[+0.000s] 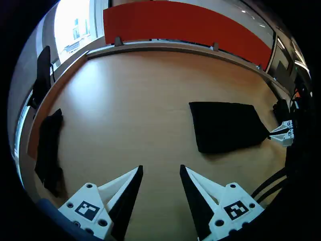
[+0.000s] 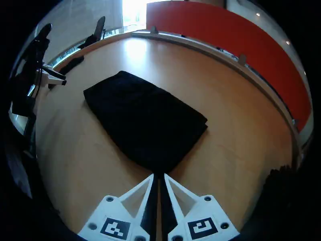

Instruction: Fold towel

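A black towel [image 1: 226, 126] lies folded flat on the wooden table [image 1: 132, 104], to the right of my left gripper. My left gripper [image 1: 160, 174] hovers over bare wood with its fingers wide apart and nothing between them. In the right gripper view the towel [image 2: 148, 120] spreads out ahead, its near corner reaching the fingertips. My right gripper [image 2: 159, 178] is shut on that corner. In the left gripper view the right gripper [image 1: 283, 134] pulls the towel's corner to a point. The left gripper [image 2: 54, 78] appears far off at the table's left side.
A red partition [image 1: 180, 24] runs along the table's far edge. Another dark cloth [image 1: 50, 148] hangs at the table's left edge. A dark chair [image 1: 42, 76] stands beyond it near the window. Dark cables [image 1: 273, 184] lie at the right.
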Available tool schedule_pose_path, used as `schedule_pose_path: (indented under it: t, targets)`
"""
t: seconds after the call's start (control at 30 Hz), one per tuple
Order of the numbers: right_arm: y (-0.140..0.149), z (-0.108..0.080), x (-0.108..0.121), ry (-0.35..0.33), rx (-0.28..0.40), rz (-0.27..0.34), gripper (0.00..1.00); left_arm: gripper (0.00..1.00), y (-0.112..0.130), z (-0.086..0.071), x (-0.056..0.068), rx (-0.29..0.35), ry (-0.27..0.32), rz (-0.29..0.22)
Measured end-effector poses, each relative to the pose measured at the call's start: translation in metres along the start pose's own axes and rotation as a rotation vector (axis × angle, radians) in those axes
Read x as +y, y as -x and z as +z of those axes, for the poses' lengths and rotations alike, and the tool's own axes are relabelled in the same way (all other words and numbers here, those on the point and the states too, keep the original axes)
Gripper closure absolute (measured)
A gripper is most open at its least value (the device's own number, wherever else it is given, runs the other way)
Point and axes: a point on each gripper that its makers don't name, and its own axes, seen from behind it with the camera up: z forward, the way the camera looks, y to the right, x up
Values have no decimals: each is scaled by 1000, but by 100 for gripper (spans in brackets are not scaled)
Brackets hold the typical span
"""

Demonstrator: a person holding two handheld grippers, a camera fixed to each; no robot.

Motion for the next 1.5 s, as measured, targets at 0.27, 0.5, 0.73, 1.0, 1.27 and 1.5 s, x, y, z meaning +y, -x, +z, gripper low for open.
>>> schedule_pose_path:
  t: [0.27,0.5,0.73,1.0,1.27,1.5]
  targets:
    - [-29,-15,6,39,56,-30,94,33,-2,-2,-3,4,-5,-2]
    - [-67,-34,13,71,125,-64,94,33,-6,-3,-2,10,-6,1]
    - [-100,-54,23,100,187,-93,94,33,-9,-5,-1,18,-4,0]
    - [-123,-74,31,116,226,-131,94,33,-12,-7,0,22,-6,1]
    - [-132,-84,36,125,242,-149,94,33,-13,-7,1,24,-7,0]
    - [-133,-80,31,114,242,-161,94,33,-10,-7,4,21,-5,3]
